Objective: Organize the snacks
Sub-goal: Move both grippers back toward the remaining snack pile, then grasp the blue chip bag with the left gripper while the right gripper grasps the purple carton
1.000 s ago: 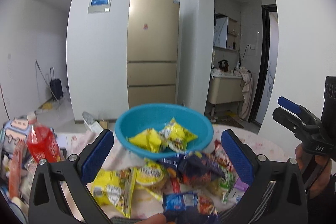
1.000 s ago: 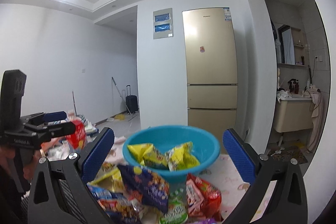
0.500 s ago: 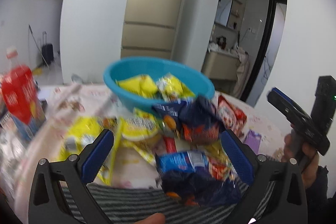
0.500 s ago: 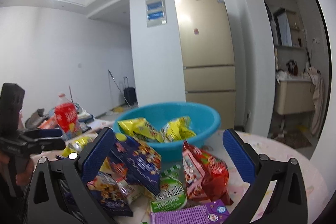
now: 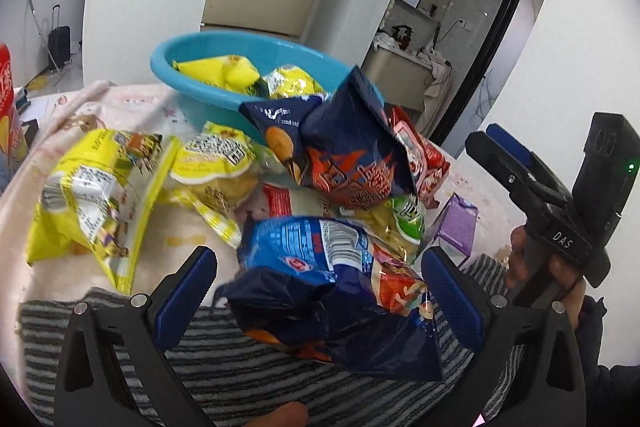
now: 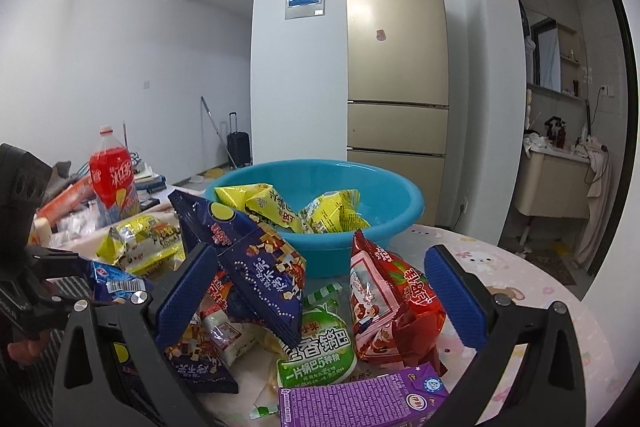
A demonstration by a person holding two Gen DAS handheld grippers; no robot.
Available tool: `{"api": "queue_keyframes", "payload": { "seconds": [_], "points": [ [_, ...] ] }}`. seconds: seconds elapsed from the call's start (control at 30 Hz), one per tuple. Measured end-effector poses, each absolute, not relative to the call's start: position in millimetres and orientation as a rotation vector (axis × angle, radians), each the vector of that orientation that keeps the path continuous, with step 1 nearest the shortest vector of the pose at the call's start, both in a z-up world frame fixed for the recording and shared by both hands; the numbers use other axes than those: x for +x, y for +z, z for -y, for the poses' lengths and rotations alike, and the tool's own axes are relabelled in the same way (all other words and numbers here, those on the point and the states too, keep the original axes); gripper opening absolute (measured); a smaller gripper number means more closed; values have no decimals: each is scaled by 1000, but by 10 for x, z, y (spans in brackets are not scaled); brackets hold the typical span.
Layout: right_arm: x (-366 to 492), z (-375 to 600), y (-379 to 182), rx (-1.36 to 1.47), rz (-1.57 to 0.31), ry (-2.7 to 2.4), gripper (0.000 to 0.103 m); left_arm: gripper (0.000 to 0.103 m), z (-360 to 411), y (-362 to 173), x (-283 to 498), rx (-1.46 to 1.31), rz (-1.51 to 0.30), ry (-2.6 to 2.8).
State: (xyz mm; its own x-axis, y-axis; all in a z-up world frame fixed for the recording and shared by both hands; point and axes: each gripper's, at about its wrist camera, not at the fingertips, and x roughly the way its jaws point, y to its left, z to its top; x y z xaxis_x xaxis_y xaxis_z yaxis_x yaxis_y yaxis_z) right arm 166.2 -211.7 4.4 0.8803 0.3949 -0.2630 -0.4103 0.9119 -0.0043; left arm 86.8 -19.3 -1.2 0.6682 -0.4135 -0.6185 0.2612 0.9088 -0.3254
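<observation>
The snacks sit in a loose, overlapping heap, and that is where trouble could start. If the left gripper [image 5: 320, 291] closes on the blue and navy crisp bag [image 5: 332, 291] lying between its fingers, the puffy, slippery foil may squirt out sideways or be caught only by a corner, and lifting it could drag the green-labelled packet [image 5: 408, 223] that lies just beyond it. The dark blue bag [image 5: 348, 151] farther ahead leans against the blue basin [image 5: 188, 83] and looks ready to topple if the heap shifts. The purple carton [image 6: 360, 401] lies close below the right gripper [image 6: 320, 295], toward the table edge, and a careless sweep might push it off.

The left gripper's jaws stand wide apart, one on either side of the crisp bag; I cannot tell whether the pads touch the foil yet, and nothing is pinched. The right gripper's jaws are spread just as wide and hold nothing, with a tall dark blue packet [image 6: 256, 267] by the left finger and the red packet [image 6: 392, 303] inside the right one. A few yellow packets [image 6: 280, 207] already lie in the basin, straight ahead beyond both sets of jaws; most snacks remain on the table [image 6: 520, 267] in front of it.
</observation>
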Motion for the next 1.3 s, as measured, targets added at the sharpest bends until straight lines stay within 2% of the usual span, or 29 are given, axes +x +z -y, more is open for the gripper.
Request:
{"api": "queue_keyframes", "payload": {
  "seconds": [0.2,0.33,0.43,0.5,0.6,1.03,1.2,1.3],
  "points": [
    [1686,2141,41,-56,-272,413,103,103,301,-250,963,-238,-866,-411],
    [1698,2164,43,-46,-276,404,103,103,329,-313,977,-244,-880,-408],
    [1704,2185,43,-43,-277,400,103,97,286,-311,961,-264,-856,-398],
    [1713,2192,38,-41,-282,398,103,88,268,-291,949,-275,-843,-409],
    [1729,2203,32,-38,-293,403,103,84,262,-229,931,-264,-825,-407],
    [1627,2442,13,-16,-313,418,103,83,175,-30,734,-233,-724,-374],
    [1603,2712,-160,79,-401,500,103,83,95,30,639,-239,-683,-351],
    [1625,2638,-322,6,-496,513,103,83,61,47,615,-244,-673,-349]
  ]
}}
